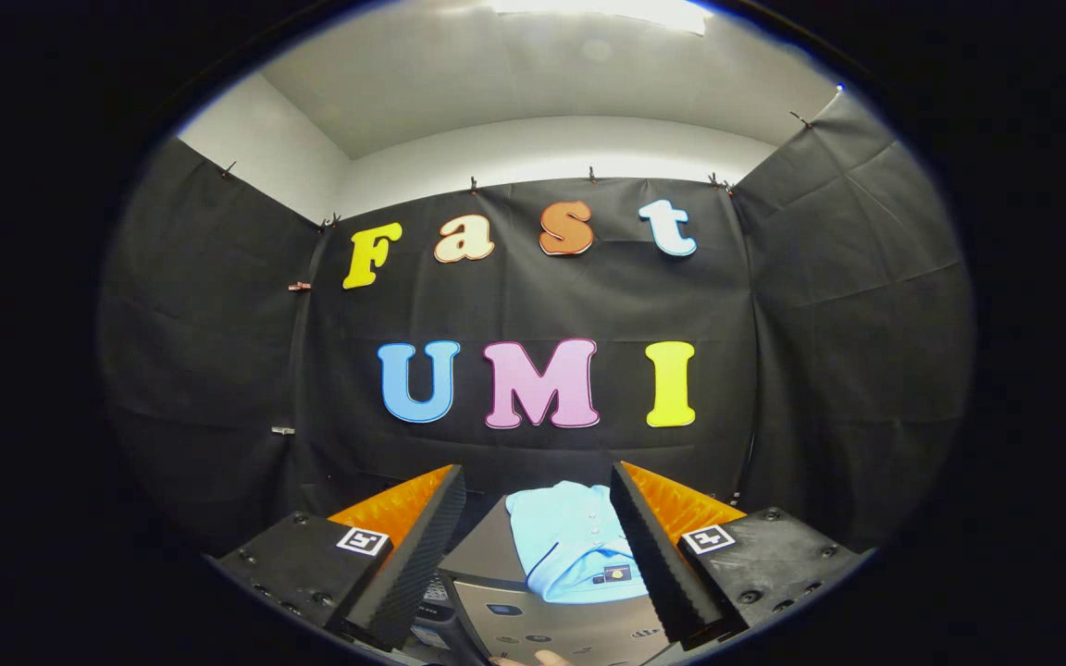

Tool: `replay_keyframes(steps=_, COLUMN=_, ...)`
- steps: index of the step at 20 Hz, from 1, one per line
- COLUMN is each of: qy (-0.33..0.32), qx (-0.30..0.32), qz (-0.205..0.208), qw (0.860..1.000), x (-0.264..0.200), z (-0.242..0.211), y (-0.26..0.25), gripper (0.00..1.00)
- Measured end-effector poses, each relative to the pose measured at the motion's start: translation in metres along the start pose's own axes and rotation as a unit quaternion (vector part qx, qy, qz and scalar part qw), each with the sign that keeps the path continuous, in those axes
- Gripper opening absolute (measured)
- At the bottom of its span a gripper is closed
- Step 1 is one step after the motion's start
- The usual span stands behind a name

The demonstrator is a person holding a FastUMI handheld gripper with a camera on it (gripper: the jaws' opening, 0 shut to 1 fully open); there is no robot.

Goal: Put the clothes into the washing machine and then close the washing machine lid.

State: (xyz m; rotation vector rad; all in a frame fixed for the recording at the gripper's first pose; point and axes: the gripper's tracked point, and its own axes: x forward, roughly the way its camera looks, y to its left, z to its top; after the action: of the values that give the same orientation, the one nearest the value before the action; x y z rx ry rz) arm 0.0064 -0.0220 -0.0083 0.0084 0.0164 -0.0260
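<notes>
With your tongs (533,546) spread and empty, the folded shirt (570,546) lies between and just beyond them on the washing machine (533,624); a shallow pinch may lift one layer only.

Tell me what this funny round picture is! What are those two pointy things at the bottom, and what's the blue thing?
The picture comes from a little camera riding on a hand-held gripper, a tool a person carries. The two pointy things are its fingers, spread open and holding nothing. Between them, just ahead, lies a light blue shirt, folded on top of a grey washing machine. Behind is the booth's black cloth wall. A fingertip peeks in at the very bottom.
</notes>
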Motion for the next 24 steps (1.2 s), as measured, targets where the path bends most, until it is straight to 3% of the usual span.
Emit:
replay_keyframes(steps=12, qy=0.036, qx=0.000, qz=-0.030, qw=0.999, x=0.076, z=-0.010, y=-0.030, gripper=0.99)
replay_keyframes(steps=24, qy=0.155, qx=0.010, qz=-0.039, qw=0.987, x=0.207, z=-0.066, y=-0.054, gripper=1.00)
